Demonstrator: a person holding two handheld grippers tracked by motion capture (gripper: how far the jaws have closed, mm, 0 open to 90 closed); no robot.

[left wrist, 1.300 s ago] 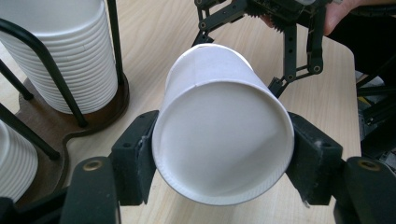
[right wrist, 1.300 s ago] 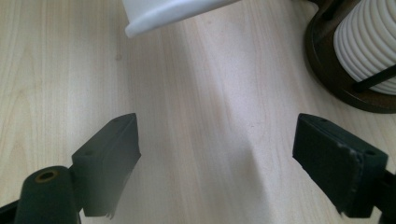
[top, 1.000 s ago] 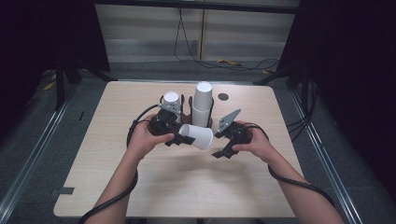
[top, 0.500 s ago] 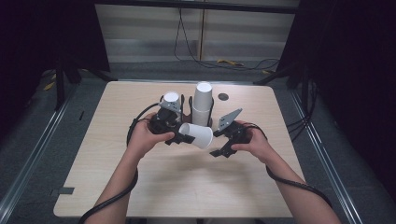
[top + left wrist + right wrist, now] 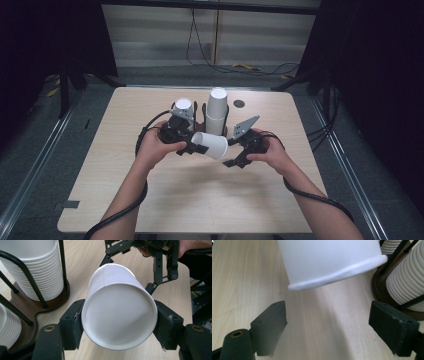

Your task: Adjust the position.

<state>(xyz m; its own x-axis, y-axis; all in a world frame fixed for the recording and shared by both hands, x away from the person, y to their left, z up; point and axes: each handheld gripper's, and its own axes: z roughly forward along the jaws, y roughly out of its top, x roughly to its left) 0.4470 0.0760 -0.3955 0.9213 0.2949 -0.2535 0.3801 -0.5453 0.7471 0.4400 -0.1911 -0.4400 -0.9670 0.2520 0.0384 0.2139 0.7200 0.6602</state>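
Room: dark curtained walls, grey floor with cables along the far wall, a pale wooden table (image 5: 150, 210) in the middle.

High view. Item one: a dark wooden cup holder (image 5: 200, 114) with black wire posts at the table's far centre, bearing two stacks of white paper cups, a short stack (image 5: 183, 105) on the left and a tall stack (image 5: 216, 107) on the right. Item two: a small dark disc (image 5: 239, 103) on the table just beyond the tall stack. Item three: the left gripper (image 5: 192, 145), held in the person's left hand (image 5: 152, 149), clamped on a single white paper cup (image 5: 210, 145) that lies on its side above the table, just in front of the holder. Item four: the right gripper (image 5: 231, 156), in the right hand (image 5: 272, 155), just beside the far end of that cup, jaws spread.

Left gripper view. The cup (image 5: 120, 312) sits sideways between the two black jaws, both pads pressed to its wall near the base end. Cup stacks and holder (image 5: 57, 296) at upper left. The right gripper (image 5: 155, 277) stands beyond the cup.

Right gripper view. Jaws wide apart over bare wood, nothing between the pads. The cup's rolled rim (image 5: 337, 272) hangs just ahead of them. Holder and stack (image 5: 404, 285) at right.
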